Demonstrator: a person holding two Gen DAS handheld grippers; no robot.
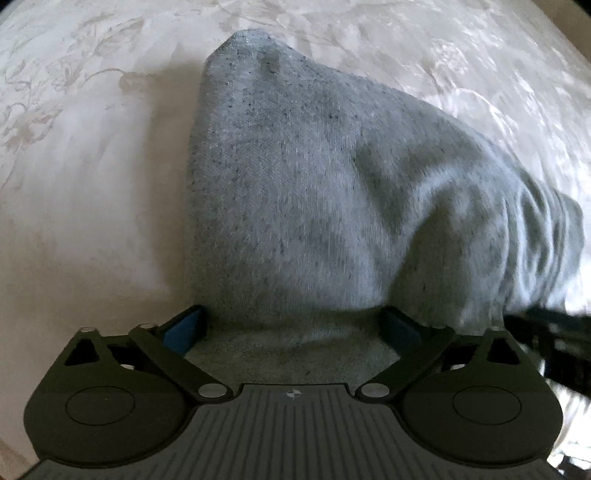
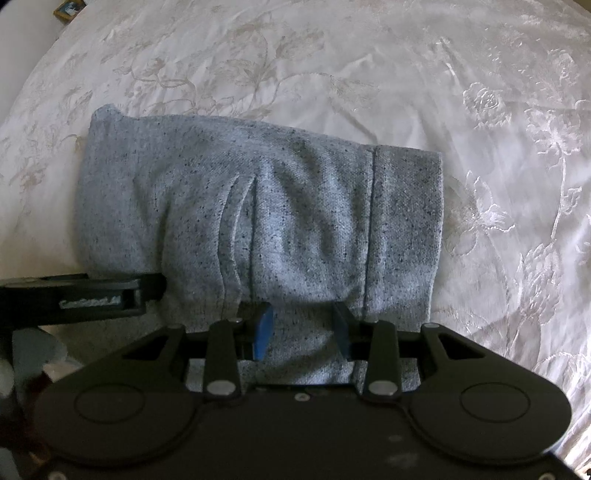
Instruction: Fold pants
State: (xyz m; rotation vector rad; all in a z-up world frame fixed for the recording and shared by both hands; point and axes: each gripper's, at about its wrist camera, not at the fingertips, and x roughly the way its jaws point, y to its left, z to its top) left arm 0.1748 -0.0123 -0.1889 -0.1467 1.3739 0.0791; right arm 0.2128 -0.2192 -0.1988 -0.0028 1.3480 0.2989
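Grey speckled pants (image 1: pixel 314 192) lie folded on a white floral bedspread (image 1: pixel 81 155). My left gripper (image 1: pixel 291 325) is open, its fingers wide apart, with the near edge of the pants lying between them. In the right wrist view the pants (image 2: pixel 258 206) form a folded bundle with a hemmed cuff band (image 2: pixel 402 221) at the right. My right gripper (image 2: pixel 304 328) is open, its blue-padded fingers partly apart with the near edge of the cloth between them. The left gripper (image 2: pixel 147 288) shows at that view's left edge, touching the bundle.
The bedspread (image 2: pixel 498 147) spreads all around the pants. A small framed object (image 2: pixel 68 7) sits at the far top left corner. The dark right gripper (image 1: pixel 546 332) shows blurred at the right edge of the left wrist view.
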